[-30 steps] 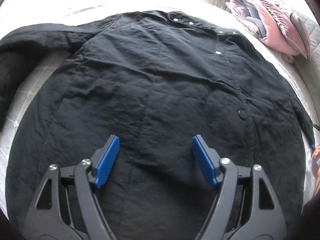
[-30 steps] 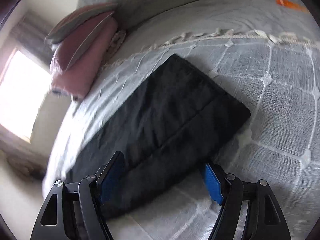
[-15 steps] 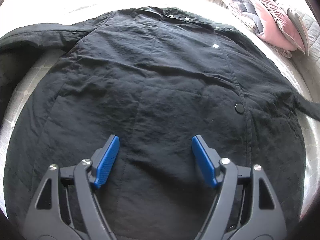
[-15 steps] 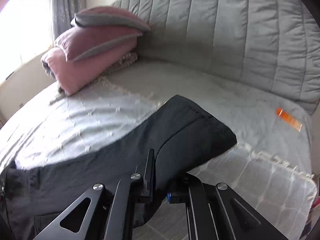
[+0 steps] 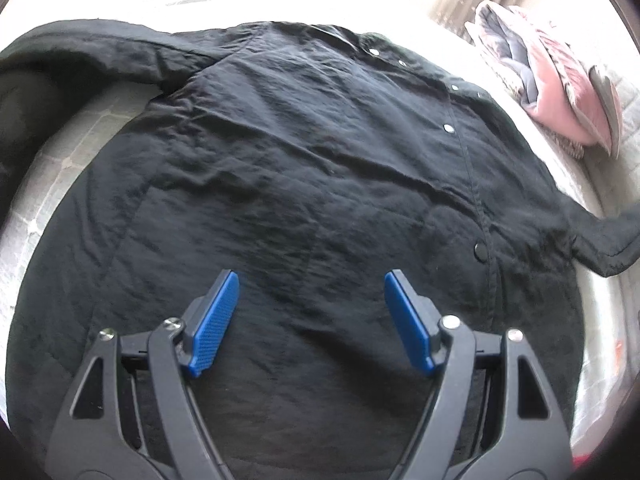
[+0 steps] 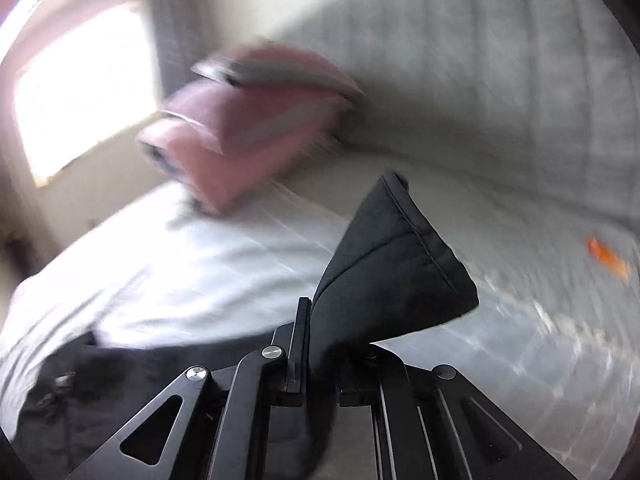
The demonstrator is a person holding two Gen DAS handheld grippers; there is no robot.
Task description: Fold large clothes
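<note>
A large black jacket [image 5: 304,168] with snap buttons lies spread front-up on the bed. My left gripper [image 5: 312,320] is open and empty, hovering above the jacket's lower front. One sleeve lies out to the far left [image 5: 60,60]. The other sleeve's cuff [image 6: 392,264] is pinched in my shut right gripper [image 6: 320,360] and lifted off the bedspread; this sleeve end also shows at the right edge of the left wrist view [image 5: 612,240].
The bed has a pale grey checked bedspread [image 6: 200,280] and a grey padded headboard [image 6: 520,100]. Pink and grey pillows [image 6: 248,128] are stacked near the window; they also show in the left wrist view [image 5: 560,92]. A small orange item [image 6: 608,260] lies on the bed at right.
My right gripper closed on the sleeve cuff and has lifted it off the bed, and its view is swinging. The left gripper stayed open and drifted slightly over the jacket.
</note>
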